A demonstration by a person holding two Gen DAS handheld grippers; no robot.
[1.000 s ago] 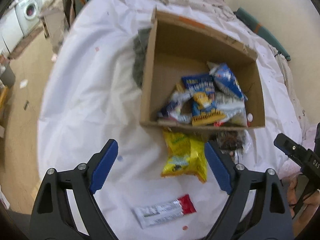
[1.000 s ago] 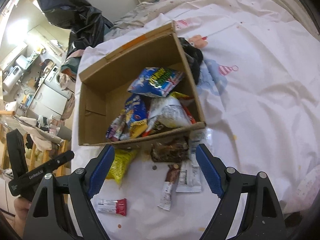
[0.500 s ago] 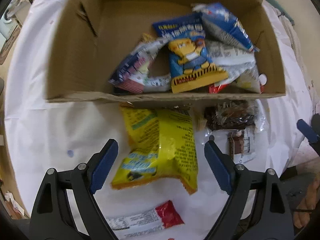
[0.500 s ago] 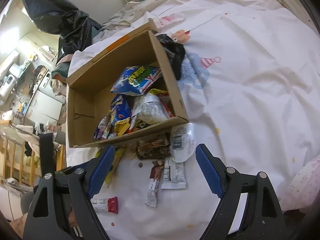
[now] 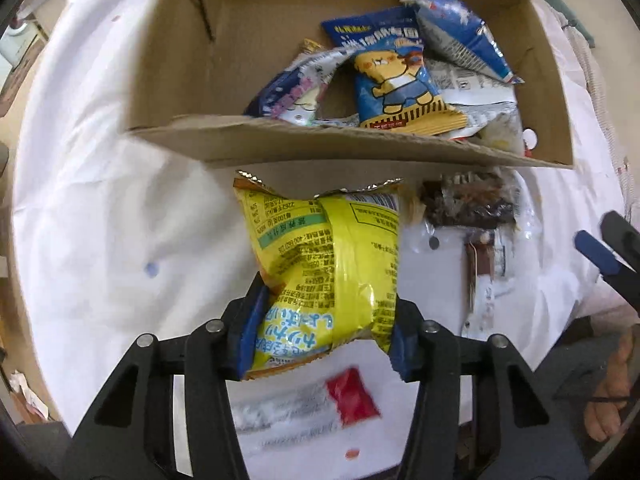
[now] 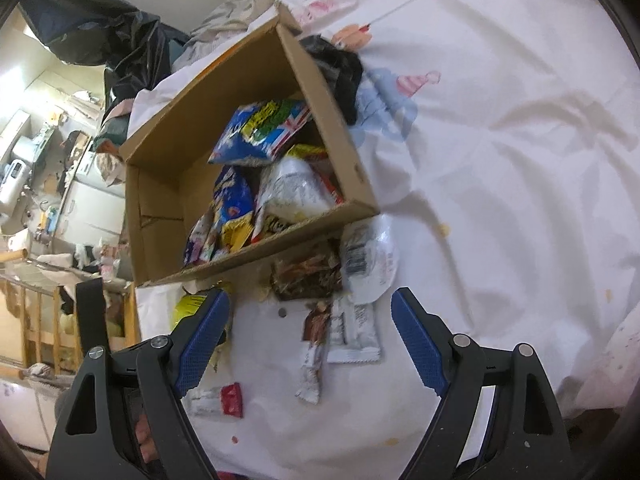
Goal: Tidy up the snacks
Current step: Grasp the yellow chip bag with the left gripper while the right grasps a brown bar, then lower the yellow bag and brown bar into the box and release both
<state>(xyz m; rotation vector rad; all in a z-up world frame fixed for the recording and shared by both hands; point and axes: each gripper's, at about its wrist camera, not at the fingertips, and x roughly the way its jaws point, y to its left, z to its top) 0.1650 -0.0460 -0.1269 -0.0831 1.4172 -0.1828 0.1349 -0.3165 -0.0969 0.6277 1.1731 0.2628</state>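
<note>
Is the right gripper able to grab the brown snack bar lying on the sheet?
Probably yes. The right gripper is open and empty, with the brown bar lying flat between its fingers and nothing on top. A white wrapper touches it, so that might get pinched too.

The left half of the cardboard box (image 5: 168, 60) is left bare; its right half is blocked by piled snack packets (image 5: 400, 84).
</note>
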